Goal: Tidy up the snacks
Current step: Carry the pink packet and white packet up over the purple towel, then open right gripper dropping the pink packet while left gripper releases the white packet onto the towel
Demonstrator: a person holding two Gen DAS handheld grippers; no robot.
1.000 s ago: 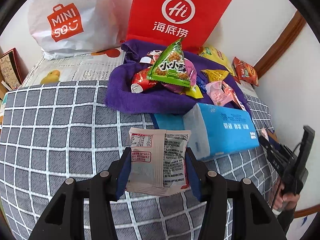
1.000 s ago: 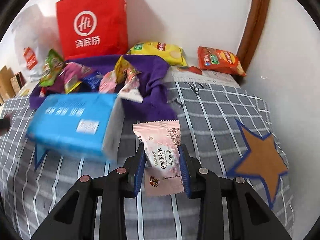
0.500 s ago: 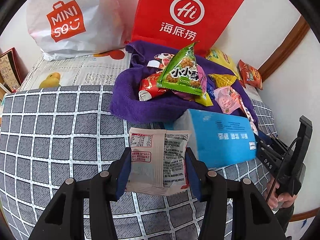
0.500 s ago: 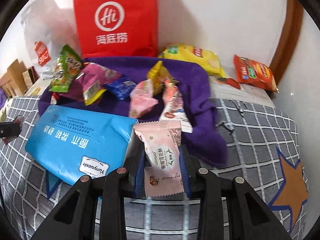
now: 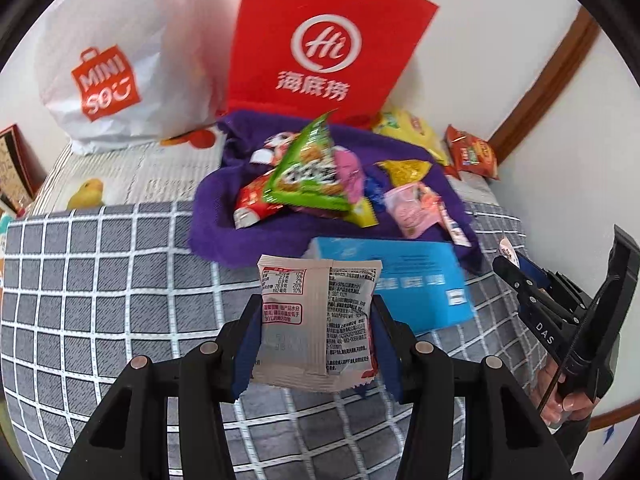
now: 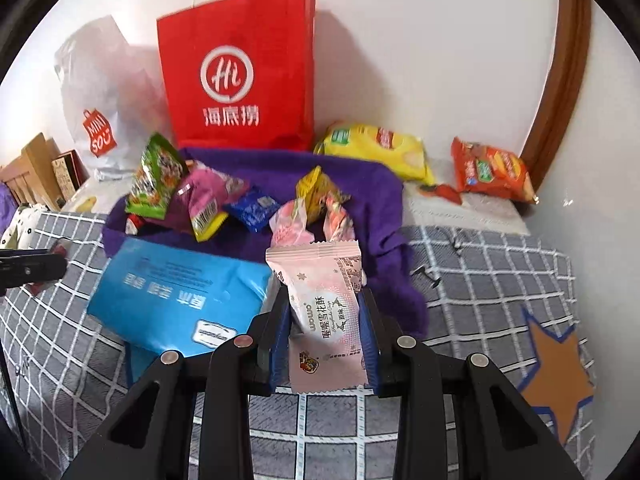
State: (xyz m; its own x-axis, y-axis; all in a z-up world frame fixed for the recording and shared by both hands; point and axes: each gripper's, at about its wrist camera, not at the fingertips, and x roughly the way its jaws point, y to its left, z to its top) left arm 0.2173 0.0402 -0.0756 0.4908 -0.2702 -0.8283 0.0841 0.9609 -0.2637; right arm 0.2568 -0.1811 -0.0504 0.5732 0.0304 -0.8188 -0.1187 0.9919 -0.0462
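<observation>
Since a second ago, both claws have drawn closer to the snack pile, and the blue tissue pack (image 5: 408, 280) now sits higher in our left wrist view.

From the left wrist, our left claw (image 5: 316, 344) is clamped on a white snack packet (image 5: 316, 320), printed back facing us, held above the grey checked bed cover (image 5: 100, 280). Beyond it lies the blue pack, then a purple towel (image 5: 216, 236) carrying a heap of snacks topped by a green triangular bag (image 5: 308, 172). A red paper bag (image 5: 320, 48) and a white Miniso bag (image 5: 108, 68) stand against the wall.

From the right wrist, our right claw (image 6: 326, 340) grips a pink snack packet (image 6: 324, 308), upright between the blue pads. It is just right of the tissue pack and in front of the towel. A yellow chip bag (image 6: 376, 148) and an orange snack bag (image 6: 492, 172) lie near the wall, off the towel.
</observation>
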